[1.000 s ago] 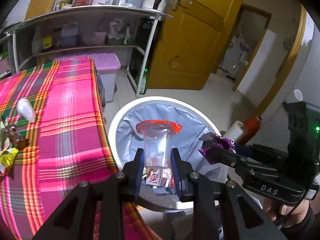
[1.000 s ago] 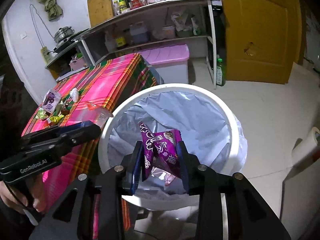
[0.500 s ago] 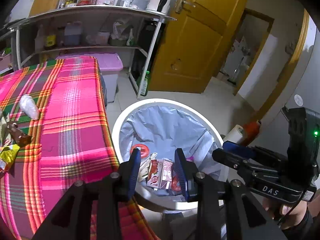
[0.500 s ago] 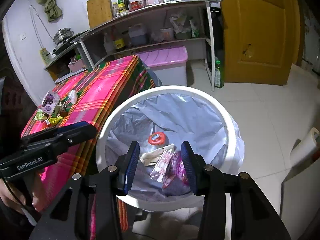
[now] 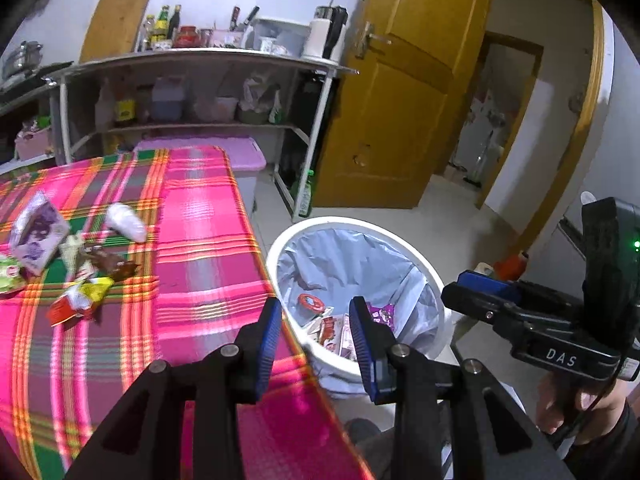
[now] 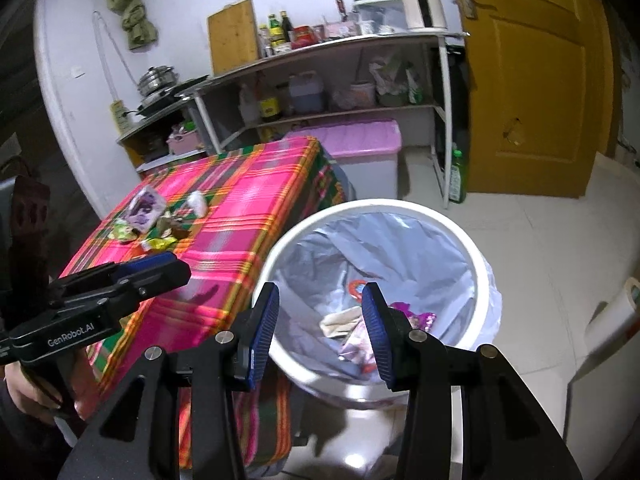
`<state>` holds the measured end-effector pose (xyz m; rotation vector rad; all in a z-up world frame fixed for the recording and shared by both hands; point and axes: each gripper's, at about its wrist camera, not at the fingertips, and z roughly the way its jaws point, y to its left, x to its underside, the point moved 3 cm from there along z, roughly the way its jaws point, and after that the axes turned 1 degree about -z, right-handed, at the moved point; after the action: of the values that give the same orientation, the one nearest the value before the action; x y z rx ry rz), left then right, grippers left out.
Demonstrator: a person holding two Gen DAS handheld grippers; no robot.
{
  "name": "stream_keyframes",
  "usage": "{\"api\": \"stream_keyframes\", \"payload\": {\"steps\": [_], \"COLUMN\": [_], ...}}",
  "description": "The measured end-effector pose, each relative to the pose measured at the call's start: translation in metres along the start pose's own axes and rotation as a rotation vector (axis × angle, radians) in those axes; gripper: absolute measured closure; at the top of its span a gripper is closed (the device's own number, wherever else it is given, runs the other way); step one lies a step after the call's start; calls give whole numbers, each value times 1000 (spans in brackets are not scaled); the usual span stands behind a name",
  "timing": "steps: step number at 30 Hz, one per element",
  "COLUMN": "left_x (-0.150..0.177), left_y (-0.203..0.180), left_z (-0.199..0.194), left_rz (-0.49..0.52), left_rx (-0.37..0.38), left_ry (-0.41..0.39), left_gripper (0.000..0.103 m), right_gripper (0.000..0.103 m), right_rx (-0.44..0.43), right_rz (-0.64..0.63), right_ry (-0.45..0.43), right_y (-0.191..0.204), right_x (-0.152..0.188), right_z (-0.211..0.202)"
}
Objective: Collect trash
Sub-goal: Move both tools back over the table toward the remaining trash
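Note:
A white trash bin (image 5: 344, 222) with a blue-grey liner stands on the floor beside the table. In it lie a clear cup with a red lid (image 5: 310, 304), a purple wrapper (image 5: 382, 314) and a small carton (image 5: 332, 328). My left gripper (image 5: 316, 312) hangs open over the bin's near rim with nothing between its pads. My right gripper (image 6: 320, 296) is open and empty too, above the bin (image 6: 380, 205), where the purple wrapper (image 6: 412, 316) shows. On the pink plaid table (image 5: 200, 240) remain a purple packet (image 5: 38, 236), a white crumpled cup (image 5: 126, 222), a brown wrapper (image 5: 112, 264) and a yellow-red wrapper (image 5: 80, 300).
A metal shelf unit (image 5: 200, 60) with bottles and jars stands behind the table, with a pink-lidded storage box (image 5: 240, 152) under it. A green bottle (image 5: 306, 196) stands on the floor by the yellow door (image 5: 400, 100). A paper roll (image 6: 616, 312) lies right of the bin.
Both grippers opened: the cup left the left one and the purple wrapper left the right one, and both now lie in the bin. Both grippers then drew back and up, bringing the table into view.

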<state>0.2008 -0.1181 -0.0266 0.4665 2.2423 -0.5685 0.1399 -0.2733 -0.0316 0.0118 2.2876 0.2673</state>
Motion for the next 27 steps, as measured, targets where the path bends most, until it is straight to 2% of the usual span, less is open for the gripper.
{"api": "stream_keyframes", "payload": {"steps": [12, 27], "left_x": [18, 29], "left_y": [25, 61], "left_z": [-61, -85], "left_rz": [-44, -120], "left_rx": [-84, -171], "left_ry": [-75, -86], "left_gripper": [68, 68], "right_gripper": [59, 59], "right_rx": [-69, -120], "right_rz": [-94, -157], "right_ry": [-11, 16], "right_y": [54, 90], "right_x": [3, 5], "right_z": [-14, -3]}}
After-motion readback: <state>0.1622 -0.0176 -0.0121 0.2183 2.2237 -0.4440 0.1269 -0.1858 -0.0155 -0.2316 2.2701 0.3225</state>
